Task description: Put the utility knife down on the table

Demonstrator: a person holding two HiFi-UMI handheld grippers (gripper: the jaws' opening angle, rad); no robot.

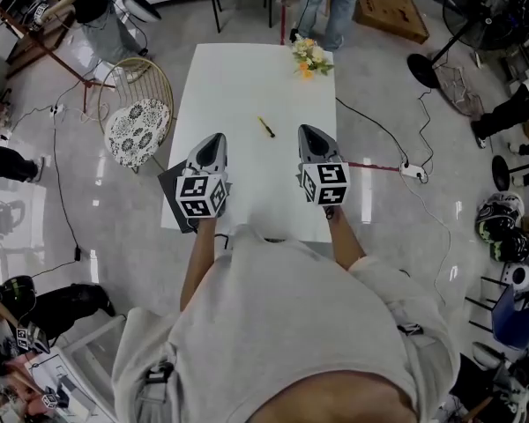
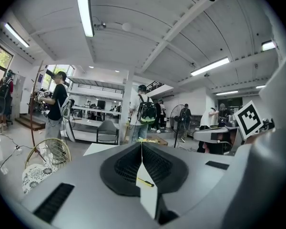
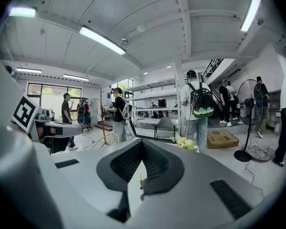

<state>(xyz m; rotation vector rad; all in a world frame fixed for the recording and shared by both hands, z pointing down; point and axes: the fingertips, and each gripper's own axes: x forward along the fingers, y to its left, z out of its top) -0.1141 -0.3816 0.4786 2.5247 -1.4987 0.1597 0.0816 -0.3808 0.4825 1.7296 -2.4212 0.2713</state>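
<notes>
peering between each gripper's jaws, i get only a sliver of the knife (image 1: 265, 127): slim, yellow, dark-ended, lying on the table (image 1: 238, 77), apart from left gripper (image 1: 215, 137) and right gripper (image 1: 308, 130), both clenched empty.

Side by side, left gripper (image 1: 213, 139) and right gripper (image 1: 310, 132) are closed, empty.

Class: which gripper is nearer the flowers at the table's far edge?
Right. In the head view the right gripper sits straight on the near side of the flowers; the left gripper is farther off, toward the left edge of the table.
</notes>
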